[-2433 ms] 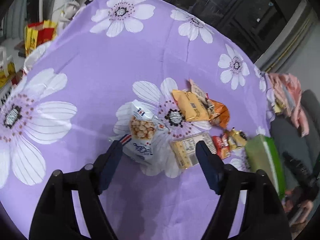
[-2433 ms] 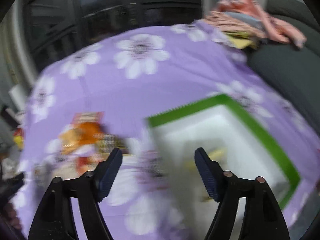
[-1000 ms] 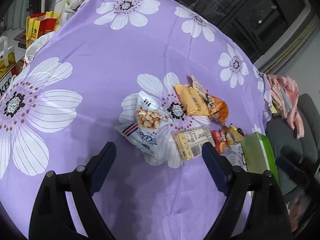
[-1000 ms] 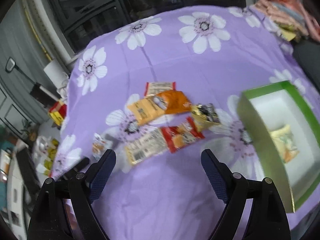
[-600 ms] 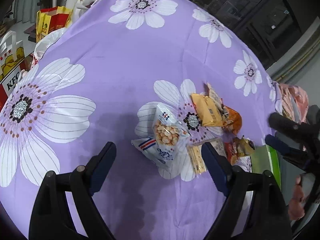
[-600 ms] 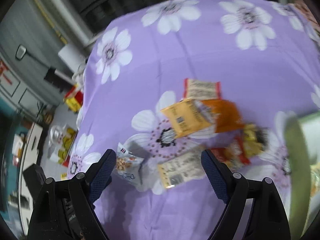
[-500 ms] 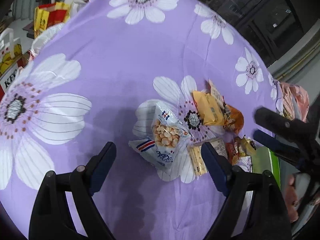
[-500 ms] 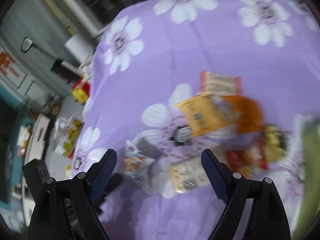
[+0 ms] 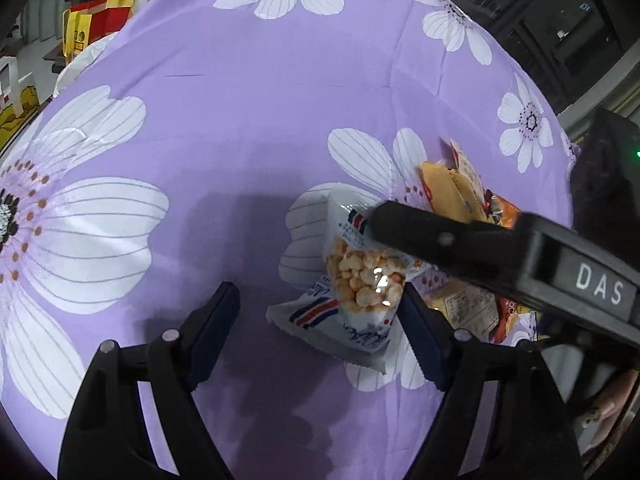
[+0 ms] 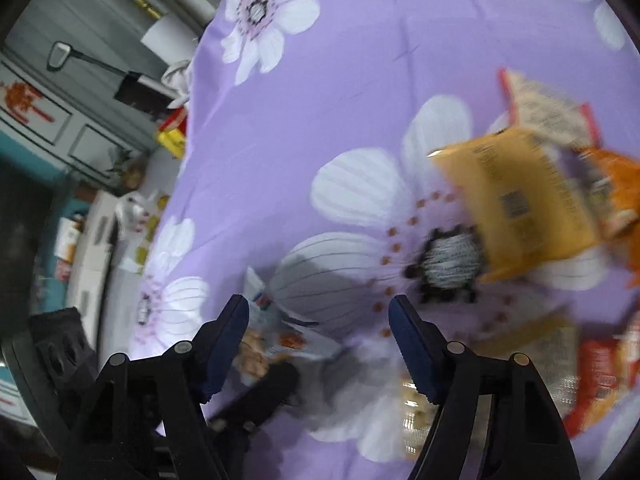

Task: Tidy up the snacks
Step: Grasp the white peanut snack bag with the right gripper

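Observation:
A white snack bag of puffed balls (image 9: 356, 284) lies on the purple flowered tablecloth (image 9: 248, 92). My left gripper (image 9: 320, 320) is open, low over the cloth, with the bag just ahead and by its right finger. My right gripper (image 10: 316, 332) is open; one of its black fingers (image 9: 448, 240) reaches in from the right over the bag's top. In the right wrist view the bag (image 10: 276, 344) is blurred between and below the fingers. A yellow packet (image 10: 520, 204), an orange packet (image 10: 616, 184) and a red-edged packet (image 10: 548, 108) lie beyond.
A pale label packet (image 9: 468, 308) and a red packet (image 9: 508, 316) lie to the right of the bag. Red and yellow paper bags (image 9: 92, 20) stand off the table's left edge. A cabinet and clutter (image 10: 68, 128) lie beyond the table.
My right gripper has swung away from the green box, left across the snack pile, and down to the white bag. My left gripper has moved closer to the bag.

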Motion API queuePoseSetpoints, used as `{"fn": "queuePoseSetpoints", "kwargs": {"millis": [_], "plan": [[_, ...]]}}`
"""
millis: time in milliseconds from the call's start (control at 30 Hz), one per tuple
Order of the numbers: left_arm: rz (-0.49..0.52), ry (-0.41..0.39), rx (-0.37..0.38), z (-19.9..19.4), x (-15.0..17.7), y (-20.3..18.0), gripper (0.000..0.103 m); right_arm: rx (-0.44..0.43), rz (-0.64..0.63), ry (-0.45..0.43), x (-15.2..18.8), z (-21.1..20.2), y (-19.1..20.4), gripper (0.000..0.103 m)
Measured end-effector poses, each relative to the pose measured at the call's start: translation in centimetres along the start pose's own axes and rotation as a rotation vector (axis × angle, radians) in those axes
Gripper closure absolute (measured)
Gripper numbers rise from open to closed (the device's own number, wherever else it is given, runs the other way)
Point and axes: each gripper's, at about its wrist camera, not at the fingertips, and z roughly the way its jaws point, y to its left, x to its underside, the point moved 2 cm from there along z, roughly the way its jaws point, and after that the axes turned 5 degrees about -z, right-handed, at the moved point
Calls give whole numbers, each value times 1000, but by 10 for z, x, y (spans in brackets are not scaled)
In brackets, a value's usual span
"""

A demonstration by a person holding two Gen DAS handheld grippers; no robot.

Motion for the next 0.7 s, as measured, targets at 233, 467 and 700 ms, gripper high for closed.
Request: {"fn": "queuePoseSetpoints", "kwargs": {"millis": [233, 467, 700], "plan": [[0, 30, 61, 4, 2, -7, 46, -119, 63, 44, 5, 16, -5, 52], [72, -13, 35, -18, 12, -26, 52, -101, 39, -9, 17, -3, 9, 58], [189, -65, 113, -63, 34, -58, 55, -89, 12, -93, 38, -59, 24, 58]]}}
